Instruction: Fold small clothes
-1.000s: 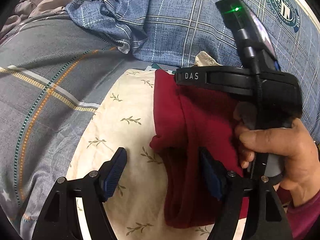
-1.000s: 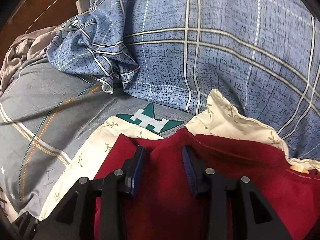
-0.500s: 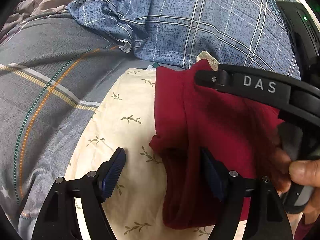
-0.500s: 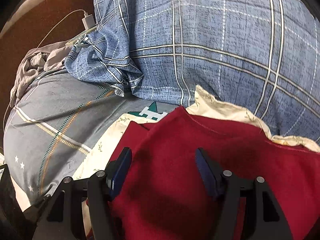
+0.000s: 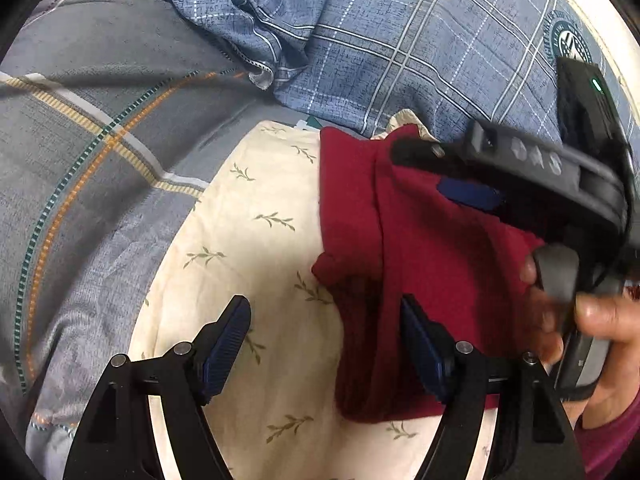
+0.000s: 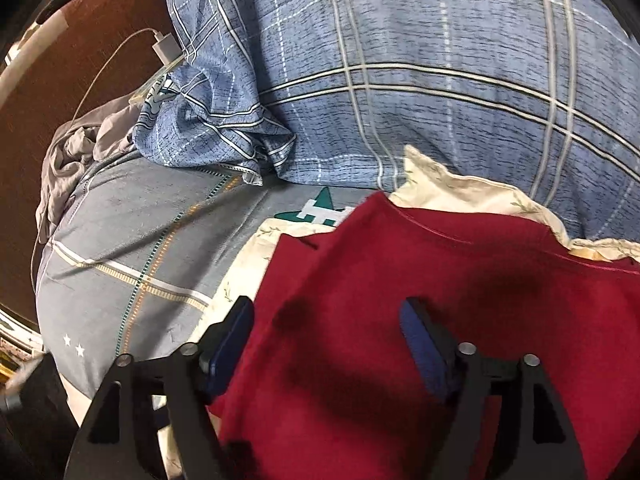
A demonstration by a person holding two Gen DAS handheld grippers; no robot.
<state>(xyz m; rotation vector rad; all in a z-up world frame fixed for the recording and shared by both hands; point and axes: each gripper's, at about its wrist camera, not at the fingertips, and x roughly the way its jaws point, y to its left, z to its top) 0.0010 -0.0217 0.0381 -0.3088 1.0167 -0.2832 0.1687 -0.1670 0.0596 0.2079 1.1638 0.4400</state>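
Altogether one dark red garment (image 5: pixel 432 240) lies folded on one cream cloth with a leaf print (image 5: pixel 248 248), and that cloth is spread on a bed with a grey checked sheet (image 5: pixel 92 152). One blue checked quilt (image 6: pixel 420 80) is bunched up behind them, touching the cream cloth's far edge.

Two claws are in view. The left claw (image 5: pixel 326 344) hangs wide apart over the near left edge of the red garment; one pad is over the cream cloth, the other over the red fabric, and neither presses on anything. The right claw (image 6: pixel 328 344) has just been spreading its jaws and now stands wide above the red garment, with fabric below the gap but not pinched. In the left wrist view the right claw (image 5: pixel 460 184) is blurred; only one blue pad shows clearly, and a hand (image 5: pixel 596 320) grips its handle at the frame edge.

One white charger plug with its cable (image 6: pixel 166 48) sits at the top left of the right wrist view, beside one crumpled grey cloth (image 6: pixel 76 148). The near part of the red garment is cut off by the frame, so its full outline cannot be made out.
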